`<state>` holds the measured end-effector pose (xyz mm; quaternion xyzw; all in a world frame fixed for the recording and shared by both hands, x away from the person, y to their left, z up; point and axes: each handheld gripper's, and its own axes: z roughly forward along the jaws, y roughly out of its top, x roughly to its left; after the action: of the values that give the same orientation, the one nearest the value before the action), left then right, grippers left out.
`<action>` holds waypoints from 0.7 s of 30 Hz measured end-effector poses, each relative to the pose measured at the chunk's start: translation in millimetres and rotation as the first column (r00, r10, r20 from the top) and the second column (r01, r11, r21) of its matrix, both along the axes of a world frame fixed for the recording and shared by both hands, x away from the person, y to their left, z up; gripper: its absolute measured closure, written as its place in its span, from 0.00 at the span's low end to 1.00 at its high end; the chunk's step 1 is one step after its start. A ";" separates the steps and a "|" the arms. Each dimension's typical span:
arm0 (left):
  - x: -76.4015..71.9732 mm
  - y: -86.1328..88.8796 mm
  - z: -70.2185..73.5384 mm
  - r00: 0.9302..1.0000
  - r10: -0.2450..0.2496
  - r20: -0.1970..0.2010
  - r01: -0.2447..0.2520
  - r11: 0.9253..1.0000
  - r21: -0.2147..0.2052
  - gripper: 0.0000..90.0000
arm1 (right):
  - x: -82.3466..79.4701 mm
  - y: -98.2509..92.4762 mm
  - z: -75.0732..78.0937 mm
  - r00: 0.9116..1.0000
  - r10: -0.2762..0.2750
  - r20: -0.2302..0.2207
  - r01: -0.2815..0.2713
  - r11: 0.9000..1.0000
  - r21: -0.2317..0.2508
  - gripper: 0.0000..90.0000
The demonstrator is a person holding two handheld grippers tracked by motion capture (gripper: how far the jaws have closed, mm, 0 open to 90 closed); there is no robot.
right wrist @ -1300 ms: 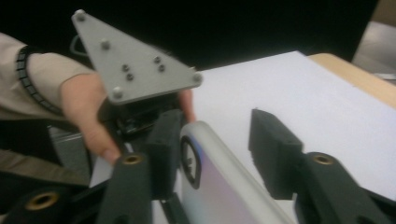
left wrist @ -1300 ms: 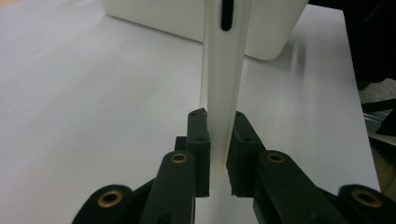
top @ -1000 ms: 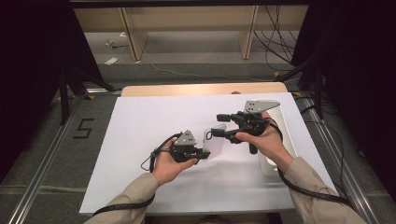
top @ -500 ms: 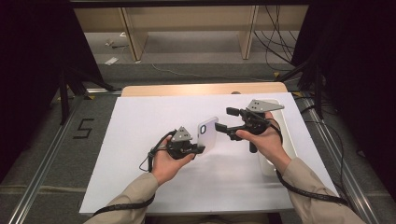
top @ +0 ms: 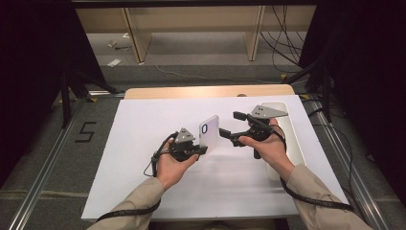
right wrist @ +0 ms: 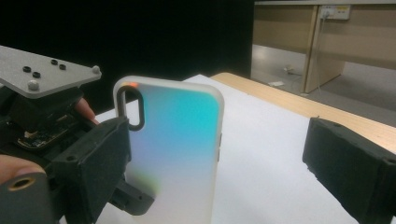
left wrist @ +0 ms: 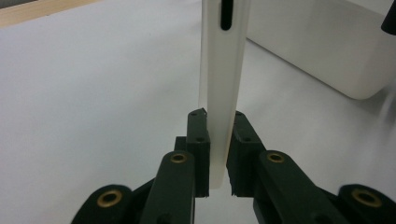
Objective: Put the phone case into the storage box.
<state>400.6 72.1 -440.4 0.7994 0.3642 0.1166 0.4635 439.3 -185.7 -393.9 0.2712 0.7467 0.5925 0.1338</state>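
Right gripper [top: 229, 129] fingers just opened, apart | left gripper [top: 200, 149] clamps one phone case [top: 209, 132]

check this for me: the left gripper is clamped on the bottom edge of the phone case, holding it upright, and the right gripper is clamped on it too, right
Not quite. The left gripper is clamped on the phone case, holding it upright, but the right gripper is open: the right gripper view shows its jaws spread wide, having just opened off the case.
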 end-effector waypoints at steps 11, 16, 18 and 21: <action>3.4 -4.0 2.3 0.999 0.040 -0.015 -0.041 0.999 -0.020 0.90 | -6.7 9.7 -1.1 0.999 -0.026 0.022 0.026 1.000 0.001 0.08; 3.4 -9.8 3.9 0.999 0.036 -0.020 -0.037 0.999 -0.018 0.90 | -9.2 14.6 -1.5 0.999 -0.031 0.029 0.031 1.000 0.002 0.07; 3.0 -13.3 4.1 0.999 0.032 -0.021 -0.032 0.999 -0.017 0.90 | -9.3 15.3 -2.3 0.999 -0.041 0.024 0.041 0.999 0.005 0.07; 2.1 -18.7 3.9 0.999 0.027 -0.024 -0.028 0.999 -0.020 0.90 | -8.9 16.3 -3.4 0.998 -0.061 0.015 0.060 0.998 0.020 0.06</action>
<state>402.7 53.4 -436.5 0.7909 0.3819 0.1097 0.4653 430.5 -169.4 -397.3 0.2903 0.7311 0.5976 0.1549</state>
